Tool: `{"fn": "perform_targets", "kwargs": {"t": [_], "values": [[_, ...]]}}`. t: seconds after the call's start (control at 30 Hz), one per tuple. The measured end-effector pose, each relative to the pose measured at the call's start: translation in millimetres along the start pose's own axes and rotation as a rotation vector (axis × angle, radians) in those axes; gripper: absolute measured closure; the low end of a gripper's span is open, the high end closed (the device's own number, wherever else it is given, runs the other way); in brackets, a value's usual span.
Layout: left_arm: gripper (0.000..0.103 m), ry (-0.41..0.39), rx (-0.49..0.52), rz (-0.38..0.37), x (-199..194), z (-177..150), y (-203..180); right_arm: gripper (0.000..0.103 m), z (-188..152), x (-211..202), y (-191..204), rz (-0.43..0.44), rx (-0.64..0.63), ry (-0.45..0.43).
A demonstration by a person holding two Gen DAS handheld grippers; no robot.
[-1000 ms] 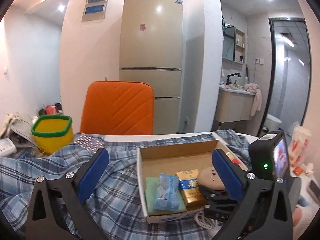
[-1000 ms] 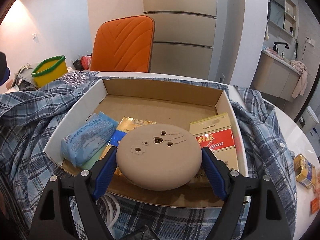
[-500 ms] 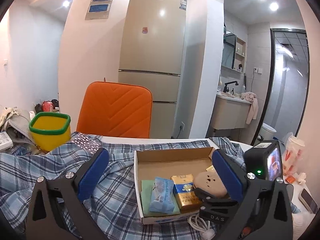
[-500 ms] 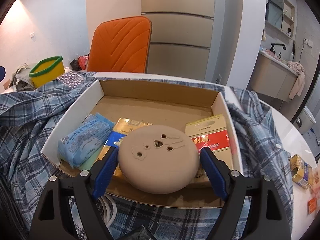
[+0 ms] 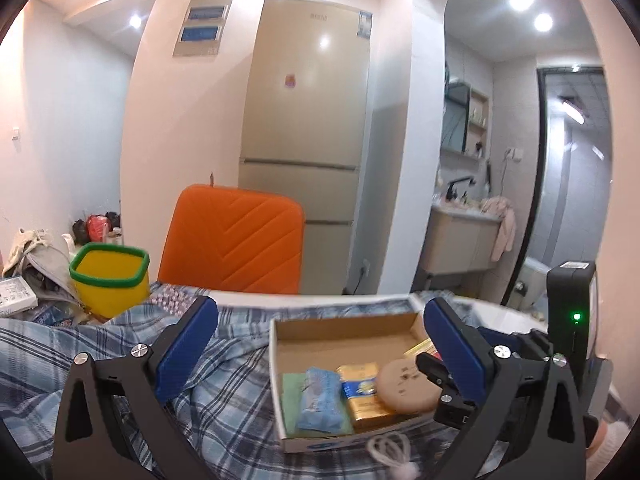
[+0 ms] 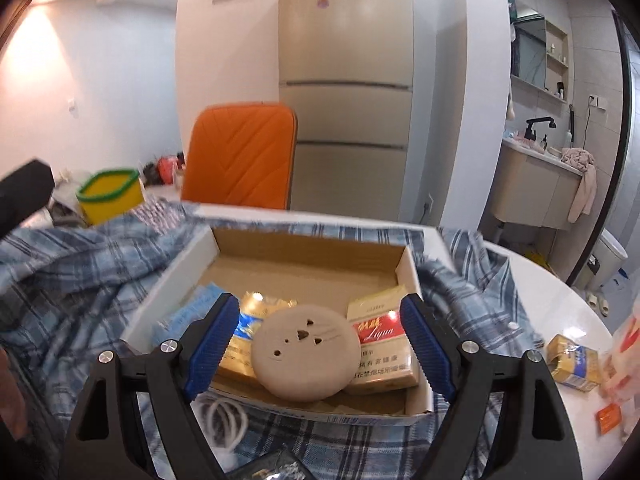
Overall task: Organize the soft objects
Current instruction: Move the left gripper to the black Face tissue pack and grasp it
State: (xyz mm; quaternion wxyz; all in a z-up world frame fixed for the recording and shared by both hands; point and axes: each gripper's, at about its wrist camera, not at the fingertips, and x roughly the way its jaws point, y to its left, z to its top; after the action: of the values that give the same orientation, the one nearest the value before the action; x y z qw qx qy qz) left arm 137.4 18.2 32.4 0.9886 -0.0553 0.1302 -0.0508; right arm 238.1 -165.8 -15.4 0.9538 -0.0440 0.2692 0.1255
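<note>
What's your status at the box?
Both claws open: right claw clear of the round beige pad, left claw empty. Pad lies in the cardboard box across the packets. Nothing blocking.

A red and gold carton lying in the cardboard box carries white script that appears to read "Liqun", with Chinese characters beneath, too small to make out. Lettering on the other packets and the refrigerator is blurred.
</note>
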Motion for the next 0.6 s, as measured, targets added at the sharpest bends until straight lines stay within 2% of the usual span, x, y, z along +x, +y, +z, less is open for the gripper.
{"fn": "perform_targets", "kwargs": {"t": [0.13, 0.2, 0.4, 0.6], "values": [[0.0, -0.083, 0.064, 0.018, -28.9, 9.0, -13.0, 0.018, 3.6, -35.9, 4.8, -0.011, -0.029, -0.074], [0.0, -0.095, 0.072, 0.016, -38.9, 7.7, -15.2, 0.018, 1.1, -51.3, 7.5, -0.007, -0.033, -0.094], [0.0, -0.075, 0.083, 0.006, -54.9, -9.1, -16.1, 0.016, -17.6, -79.2, 9.0, 0.019, -0.043, -0.093], [0.0, -0.038, 0.113, 0.031, -53.7, -38.4, -15.6, 0.014, -37.2, -79.4, -2.3, 0.038, 0.019, -0.043]]}}
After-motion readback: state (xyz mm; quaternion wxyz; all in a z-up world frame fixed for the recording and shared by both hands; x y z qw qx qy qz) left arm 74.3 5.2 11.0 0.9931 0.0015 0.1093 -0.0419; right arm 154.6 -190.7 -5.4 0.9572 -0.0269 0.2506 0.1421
